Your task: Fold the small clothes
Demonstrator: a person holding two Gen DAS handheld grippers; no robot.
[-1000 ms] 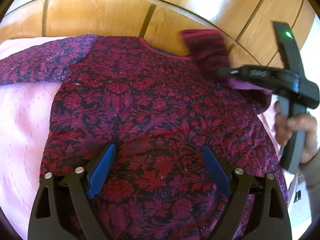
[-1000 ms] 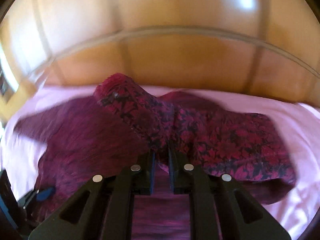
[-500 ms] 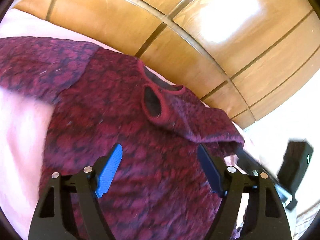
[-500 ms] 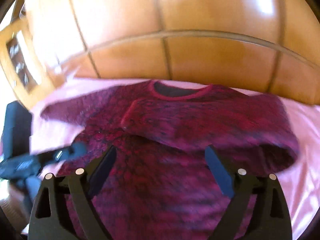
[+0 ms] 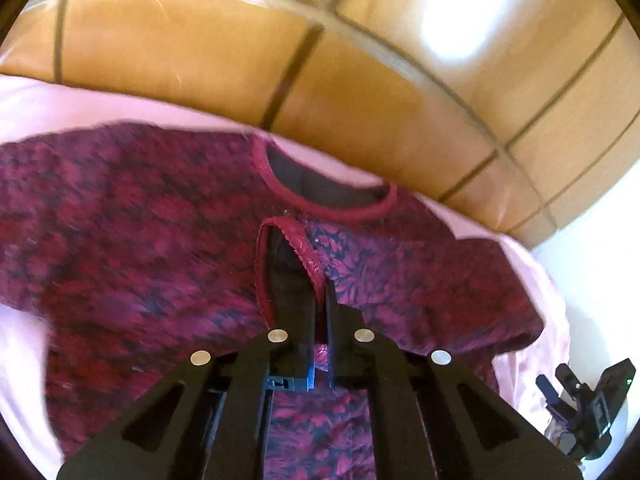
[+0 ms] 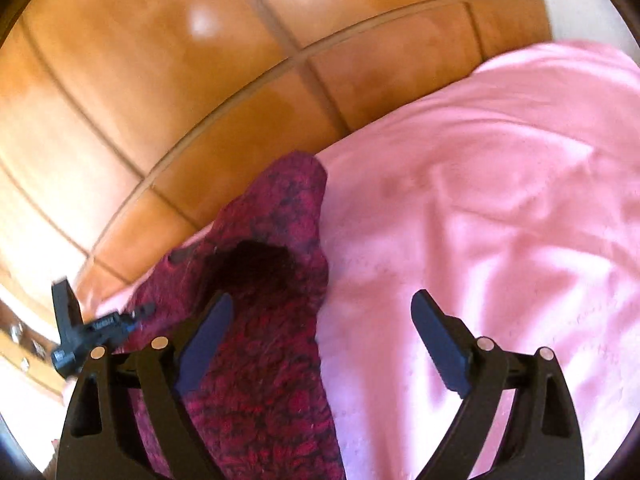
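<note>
A small maroon floral top (image 5: pixel 152 240) lies spread on a pink bedsheet (image 5: pixel 24 100), neckline toward the headboard. Its right sleeve (image 5: pixel 400 272) is folded across the chest, cuff near the neckline. My left gripper (image 5: pixel 320 296) is shut on the sleeve cuff. In the right wrist view the top's right side (image 6: pixel 264 320) lies under the left finger. My right gripper (image 6: pixel 320 332) is open and empty above the top's edge and the sheet. The left gripper also shows in the right wrist view (image 6: pixel 92 328), and the right gripper shows in the left wrist view (image 5: pixel 588 408).
A wooden headboard (image 5: pixel 280 40) with panel grooves runs behind the bed. The pink sheet (image 6: pixel 500 200) spreads wide to the right of the top. A white wall (image 5: pixel 600 220) lies past the bed's right edge.
My right gripper let go of the sleeve, opened and drew off to the right. My left gripper, open before, closed on the folded sleeve's cuff.
</note>
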